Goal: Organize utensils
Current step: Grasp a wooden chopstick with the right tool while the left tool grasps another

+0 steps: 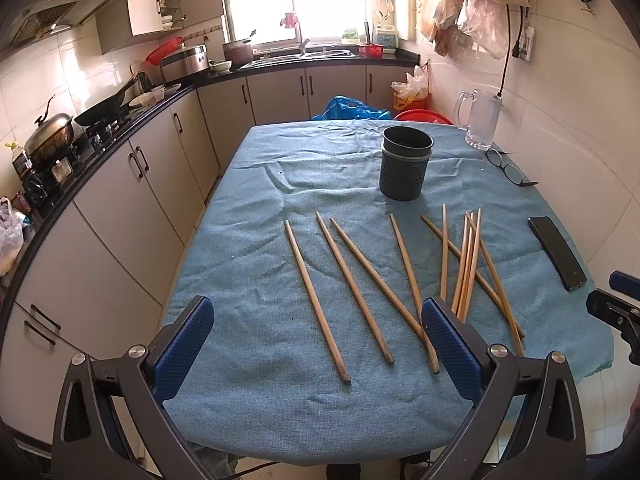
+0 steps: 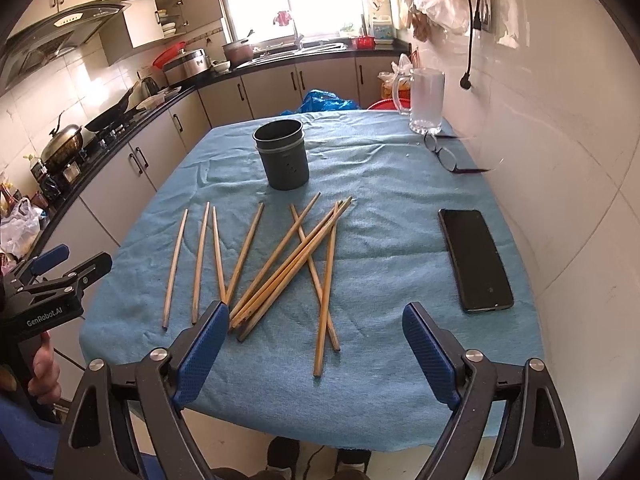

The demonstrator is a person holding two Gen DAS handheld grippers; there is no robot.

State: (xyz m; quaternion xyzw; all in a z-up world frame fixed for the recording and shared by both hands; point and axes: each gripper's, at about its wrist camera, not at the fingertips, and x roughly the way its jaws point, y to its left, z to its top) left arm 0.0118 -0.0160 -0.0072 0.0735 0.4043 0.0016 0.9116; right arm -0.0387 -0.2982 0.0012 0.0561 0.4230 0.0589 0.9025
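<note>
Several wooden chopsticks lie scattered on the blue cloth, some apart on the left, others crossed in a pile toward the right. A dark cylindrical utensil holder stands upright and empty behind them; it also shows in the right wrist view. My left gripper is open and empty, above the near ends of the left chopsticks. My right gripper is open and empty, above the near ends of the crossed pile.
A black phone lies on the cloth at the right. Glasses and a glass mug sit at the far right by the wall. Kitchen counter and cabinets run along the left. The table's front edge is just below the grippers.
</note>
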